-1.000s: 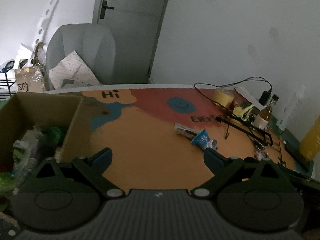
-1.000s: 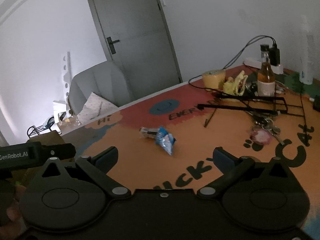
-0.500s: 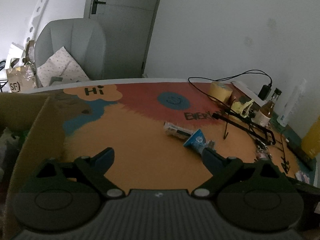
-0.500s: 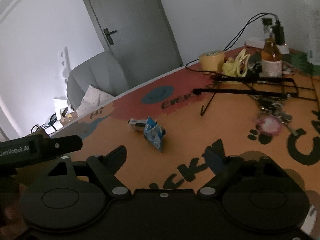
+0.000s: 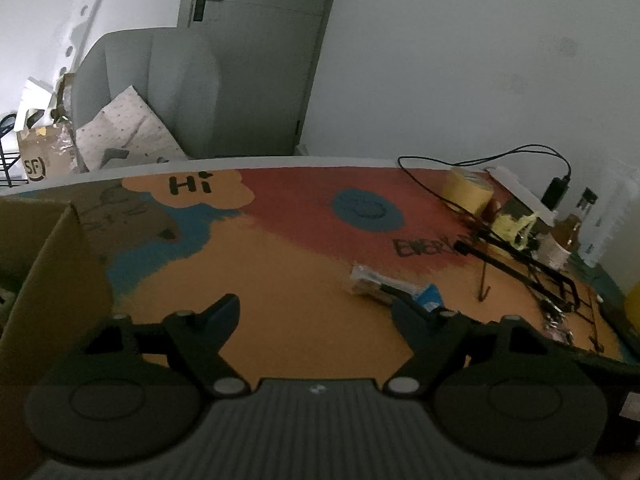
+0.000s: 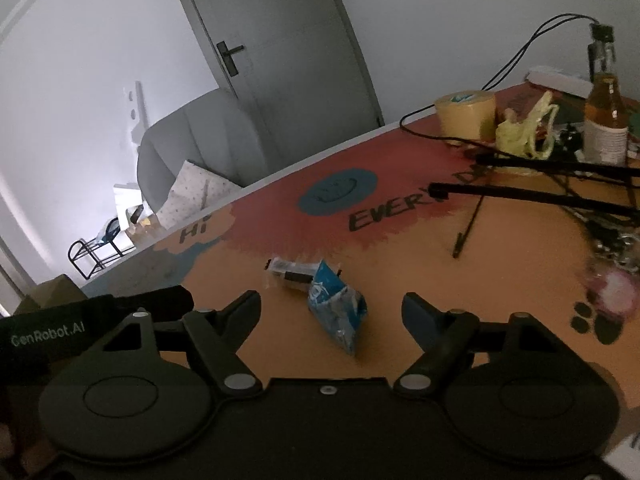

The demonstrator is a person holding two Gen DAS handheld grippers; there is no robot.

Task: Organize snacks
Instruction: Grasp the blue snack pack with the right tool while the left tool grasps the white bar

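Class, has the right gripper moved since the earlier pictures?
Yes. The right gripper has closed in on the blue packet, jaws narrowing; the door looks farther off.

Black tongs (image 6: 331,314) with blue-padded fingers (image 6: 416,314), silver screws, and white "GenRobot.AI" lettering

The left gripper (image 5: 316,308) fills the lower frame, jaws apart, just been closing, nothing between them. The right gripper (image 6: 331,308) likewise, lower centre, jaws apart and narrowing.

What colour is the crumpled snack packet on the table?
Blue with white print; the snack packet shows best in the right wrist view.
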